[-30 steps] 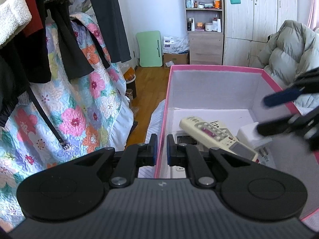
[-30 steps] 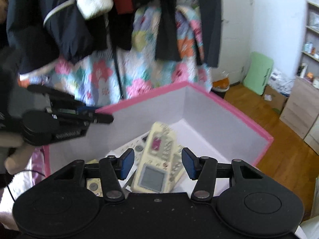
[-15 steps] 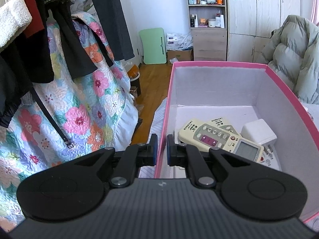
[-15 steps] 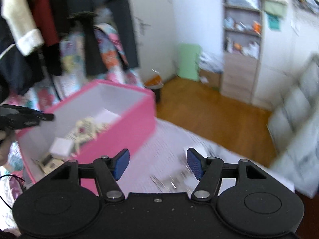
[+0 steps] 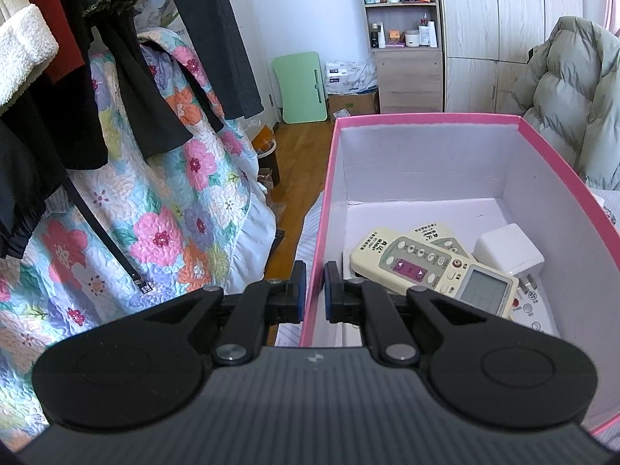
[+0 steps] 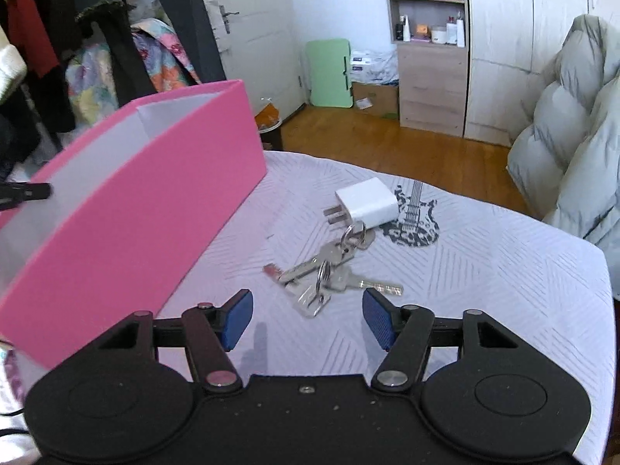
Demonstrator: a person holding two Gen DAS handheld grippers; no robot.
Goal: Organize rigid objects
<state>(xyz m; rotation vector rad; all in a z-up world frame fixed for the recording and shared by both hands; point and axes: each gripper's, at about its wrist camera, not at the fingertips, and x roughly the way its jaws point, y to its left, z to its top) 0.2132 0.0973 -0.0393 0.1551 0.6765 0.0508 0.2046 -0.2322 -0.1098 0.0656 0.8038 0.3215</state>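
Note:
My left gripper point(image 5: 314, 290) is shut on the near left wall of the pink box point(image 5: 426, 118). Inside the box lie a cream remote point(image 5: 426, 267), a second remote under it and a white charger point(image 5: 507, 250). In the right wrist view the pink box point(image 6: 155, 209) stands at left on the white bedspread. A bunch of keys point(image 6: 329, 271) lies just ahead of my right gripper point(image 6: 308, 312), its near end between the blue fingertips. The jaws are closing and the pads do not touch the keys. Another white charger point(image 6: 368, 203) lies beyond the keys.
Hanging clothes and a floral quilt point(image 5: 155, 209) fill the left. A grey puffer jacket point(image 6: 573, 147) lies at the bed's right edge. Wooden floor, a shelf unit point(image 6: 430, 50) and a green board point(image 6: 329, 73) are beyond the bed. The left gripper's tip point(image 6: 23, 193) shows at the box.
My right gripper left the box, swung right and sank to the bedspread, now over the keys. The left gripper stayed clamped on the box wall.

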